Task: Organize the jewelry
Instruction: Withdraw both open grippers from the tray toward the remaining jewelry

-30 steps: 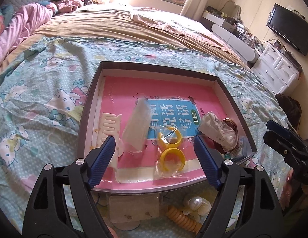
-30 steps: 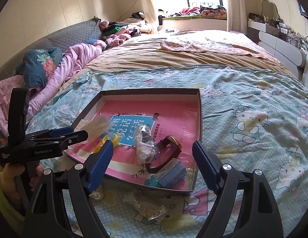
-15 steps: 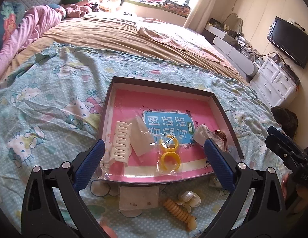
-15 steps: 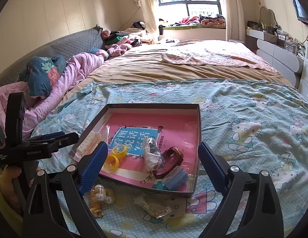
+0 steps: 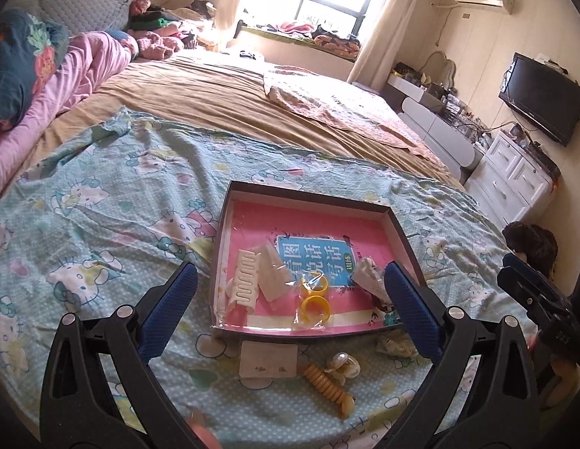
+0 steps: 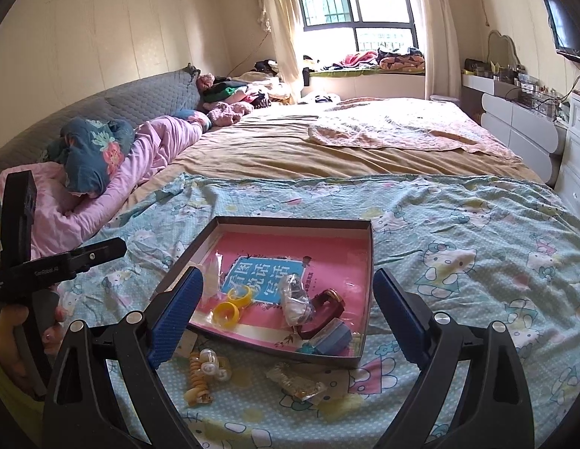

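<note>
A shallow dark box (image 5: 312, 191) (image 6: 368, 262) with a pink lining lies on the bed. In it are a white comb clip (image 5: 245, 280), bagged yellow rings (image 5: 315, 301) (image 6: 232, 307), a clear bag (image 6: 295, 301), a dark red bangle (image 6: 327, 308) and a blue piece (image 6: 334, 336). In front of the box lie a white earring card (image 5: 268, 359), a yellow spiral tie (image 5: 329, 383) (image 6: 196, 378), a pearl clip (image 5: 344, 364) and a small clear packet (image 6: 295, 379). My left gripper (image 5: 290, 308) and right gripper (image 6: 286, 316) are both open and empty, held above the box's near edge.
The box rests on a teal Hello Kitty sheet (image 5: 103, 202) over a tan blanket (image 6: 290, 149). Pink bedding and pillows (image 6: 103, 172) lie at the left. White drawers (image 5: 514, 179) and a TV (image 5: 540, 97) stand at the right.
Both grippers have pulled back and risen from the box. The loose pieces in front of the box have come into view. Both stay open and empty.
</note>
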### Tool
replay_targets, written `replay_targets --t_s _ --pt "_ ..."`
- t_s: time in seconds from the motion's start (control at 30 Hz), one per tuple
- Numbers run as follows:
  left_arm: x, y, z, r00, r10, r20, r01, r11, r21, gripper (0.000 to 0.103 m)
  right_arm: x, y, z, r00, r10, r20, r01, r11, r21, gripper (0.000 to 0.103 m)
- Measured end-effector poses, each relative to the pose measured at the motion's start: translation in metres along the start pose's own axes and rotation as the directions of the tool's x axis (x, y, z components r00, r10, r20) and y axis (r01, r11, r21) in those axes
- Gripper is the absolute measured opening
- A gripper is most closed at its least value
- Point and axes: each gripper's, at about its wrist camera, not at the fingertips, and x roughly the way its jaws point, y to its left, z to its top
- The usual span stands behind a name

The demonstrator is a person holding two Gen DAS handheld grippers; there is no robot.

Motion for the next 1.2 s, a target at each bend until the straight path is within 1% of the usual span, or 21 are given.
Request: replay_targets --t_s 0.17,0.37,0.67,1.2 --pt "-0.019 -0.008 -0.005 0.999 0.009 0.031 -0.010 1.000 0.030 0.093 -0.017 0.003 -0.001 1.000 0.002 0.020 -0.002 1.000 -0.016 0.091" --pt "-0.027 -0.014 -0.014 0.999 0.015 0.029 -0.016 0.999 0.041 0.093 -0.031 0.006 -0.008 1.000 0.005 0.024 -0.005 1.000 -0.025 0.091" --pt "-0.024 -0.029 -0.041 0.999 0.034 -0.019 -0.032 0.996 0.089 0.093 -0.038 0.005 -0.025 1.000 0.020 -0.004 -0.020 0.999 -0.036 0.091" --pt "-0.002 -0.052 -0.077 0.992 0.082 -0.100 -0.066 0.985 0.158 0.093 -0.026 -0.010 -0.056 0.996 0.032 -0.084 -0.036 0.999 -0.041 0.092"
